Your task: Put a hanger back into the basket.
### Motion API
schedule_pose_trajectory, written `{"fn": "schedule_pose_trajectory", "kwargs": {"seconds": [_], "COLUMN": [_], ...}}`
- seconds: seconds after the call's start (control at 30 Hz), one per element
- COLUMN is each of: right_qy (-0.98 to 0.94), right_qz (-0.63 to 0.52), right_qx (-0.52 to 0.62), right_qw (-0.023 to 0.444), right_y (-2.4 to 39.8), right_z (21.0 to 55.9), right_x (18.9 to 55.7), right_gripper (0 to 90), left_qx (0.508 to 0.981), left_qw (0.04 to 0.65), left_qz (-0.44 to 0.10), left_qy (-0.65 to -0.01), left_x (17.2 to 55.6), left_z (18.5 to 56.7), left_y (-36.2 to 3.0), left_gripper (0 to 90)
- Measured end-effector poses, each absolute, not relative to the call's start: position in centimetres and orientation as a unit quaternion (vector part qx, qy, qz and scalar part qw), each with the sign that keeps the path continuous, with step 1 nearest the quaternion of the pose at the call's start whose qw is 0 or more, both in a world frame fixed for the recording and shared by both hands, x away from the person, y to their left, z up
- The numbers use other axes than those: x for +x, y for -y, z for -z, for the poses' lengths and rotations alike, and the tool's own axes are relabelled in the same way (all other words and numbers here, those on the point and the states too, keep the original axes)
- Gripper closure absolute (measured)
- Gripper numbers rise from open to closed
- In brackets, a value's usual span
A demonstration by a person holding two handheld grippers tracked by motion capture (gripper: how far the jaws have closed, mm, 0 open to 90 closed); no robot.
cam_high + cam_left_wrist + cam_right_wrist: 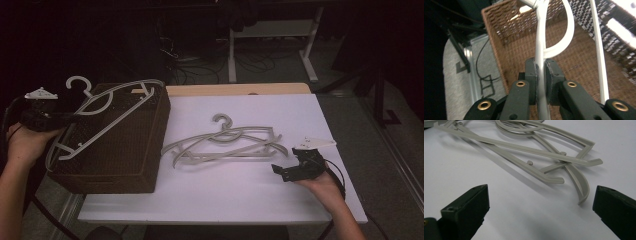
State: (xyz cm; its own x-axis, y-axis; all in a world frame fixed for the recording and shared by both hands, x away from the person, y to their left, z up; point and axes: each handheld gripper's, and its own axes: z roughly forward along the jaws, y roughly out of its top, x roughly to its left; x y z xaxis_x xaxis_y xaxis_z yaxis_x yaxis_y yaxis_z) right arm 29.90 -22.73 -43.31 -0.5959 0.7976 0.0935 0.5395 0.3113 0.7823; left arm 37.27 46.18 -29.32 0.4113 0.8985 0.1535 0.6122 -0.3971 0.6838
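Note:
A pale grey plastic hanger (107, 112) lies tilted across the top of a brown wicker basket (125, 160). My left gripper (60, 118) is shut on its shoulder bar (540, 72), just left of the basket, hook pointing up and back. On the white table (240, 200) lies a pile of grey hangers (225, 142), overlapping, hook toward the far side. My right gripper (281, 170) rests open on the table just right of the pile's end (584, 192), with nothing between its jaws.
The basket fills the table's left part and overhangs its left edge. A wooden strip (240, 89) runs along the table's far edge. Desk legs (310, 50) and cables stand on the dark floor beyond.

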Motion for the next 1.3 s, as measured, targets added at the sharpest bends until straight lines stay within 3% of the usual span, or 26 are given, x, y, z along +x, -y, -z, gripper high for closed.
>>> {"fn": "schedule_pose_trajectory", "kwargs": {"seconds": [0.57,0.7,0.8,1.0,1.3], "right_qy": [-0.796,-0.796,-0.796,-0.796,-0.793], "right_qz": [-0.406,-0.407,-0.408,-0.408,-0.413], "right_qx": [0.419,0.418,0.417,0.416,0.418], "right_qw": [0.161,0.161,0.161,0.161,0.157], "right_y": [22.8,22.8,22.7,22.7,22.7], "right_z": [43.3,43.3,43.3,43.2,43.0], "right_x": [29.8,29.8,29.8,29.9,30.0], "right_gripper": [0.6,0.5,0.6,0.6,0.6], "left_qx": [0.823,0.814,0.8,0.788,0.784], "left_qw": [0.21,0.21,0.239,0.306,0.402], "left_qz": [-0.237,-0.234,-0.231,-0.201,-0.154], "left_qy": [-0.472,-0.488,-0.5,-0.495,-0.447], "left_x": [40.0,39.9,39.7,39.2,38.3], "left_z": [34.5,34.6,34.2,33.4,32.4], "left_y": [-43.8,-44.4,-44.9,-44.5,-40.3], "left_gripper": [80.7,64.1,56.5,46.2,28.8]}}
